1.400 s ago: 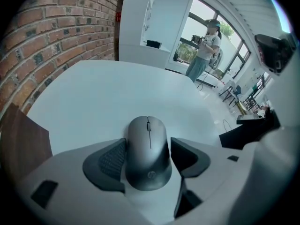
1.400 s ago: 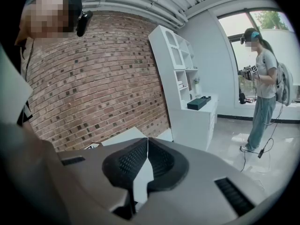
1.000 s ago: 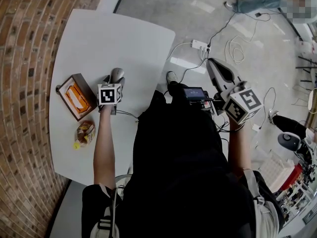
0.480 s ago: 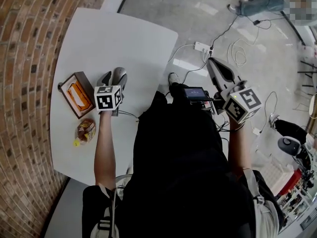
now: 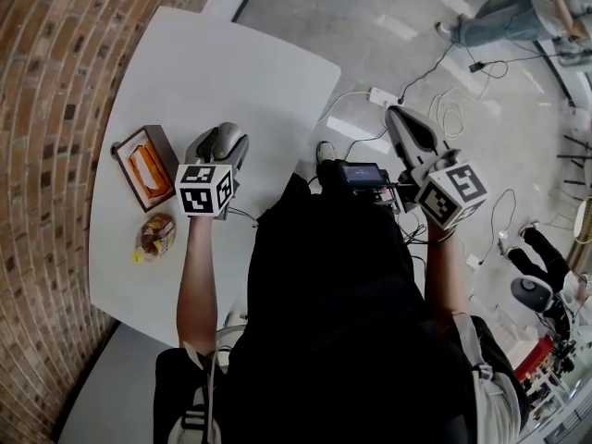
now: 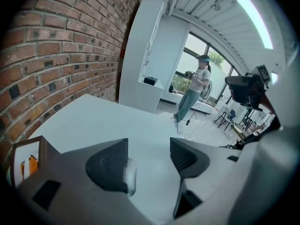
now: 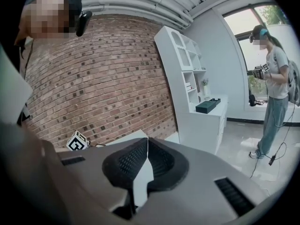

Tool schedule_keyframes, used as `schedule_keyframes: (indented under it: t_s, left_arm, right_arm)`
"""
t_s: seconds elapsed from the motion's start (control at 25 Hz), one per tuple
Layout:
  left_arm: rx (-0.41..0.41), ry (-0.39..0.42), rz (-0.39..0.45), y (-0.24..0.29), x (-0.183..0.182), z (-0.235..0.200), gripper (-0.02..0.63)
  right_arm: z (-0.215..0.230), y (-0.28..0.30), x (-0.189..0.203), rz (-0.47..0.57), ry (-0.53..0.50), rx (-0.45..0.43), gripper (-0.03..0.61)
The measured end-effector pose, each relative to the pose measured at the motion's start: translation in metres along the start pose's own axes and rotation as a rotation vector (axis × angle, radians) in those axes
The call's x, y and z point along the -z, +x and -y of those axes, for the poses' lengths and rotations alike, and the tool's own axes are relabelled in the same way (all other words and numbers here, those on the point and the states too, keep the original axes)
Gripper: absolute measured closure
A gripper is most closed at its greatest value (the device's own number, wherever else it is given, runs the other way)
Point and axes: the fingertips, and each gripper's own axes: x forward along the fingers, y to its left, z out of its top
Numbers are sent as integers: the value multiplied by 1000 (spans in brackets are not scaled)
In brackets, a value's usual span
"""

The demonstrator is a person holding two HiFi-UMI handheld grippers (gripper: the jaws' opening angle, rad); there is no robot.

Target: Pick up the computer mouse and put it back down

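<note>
The grey computer mouse (image 5: 228, 140) shows from above between the jaws of my left gripper (image 5: 215, 148), over the white table (image 5: 213, 63). In the left gripper view the jaws of my left gripper (image 6: 149, 161) stand apart with bare table between them. Only a pale sliver of the mouse (image 6: 131, 176) shows there, against the inner side of the left jaw. I cannot tell whether it touches the jaw. My right gripper (image 5: 400, 114) is held off the table over the floor. Seen in its own view, the right gripper (image 7: 147, 158) has its pads together on nothing.
A wooden box with orange contents (image 5: 143, 166) and a wrapped snack (image 5: 153, 236) lie on the table left of my left gripper. A brick wall (image 5: 46, 109) runs along the left. Cables and a power strip (image 5: 382, 96) lie on the floor, and a person (image 5: 518, 12) stands far off.
My left gripper has come up toward the head camera: its marker cube looks larger and sits a little lower left. The right gripper has stayed where it was.
</note>
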Motion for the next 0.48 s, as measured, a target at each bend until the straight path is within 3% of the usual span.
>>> schedule_keyframes:
  t_s: [0.48]
  left_arm:
    - [-103, -58, 73, -29, -17, 9, 410]
  right_arm:
    - [4, 22, -14, -8, -27, -126, 561]
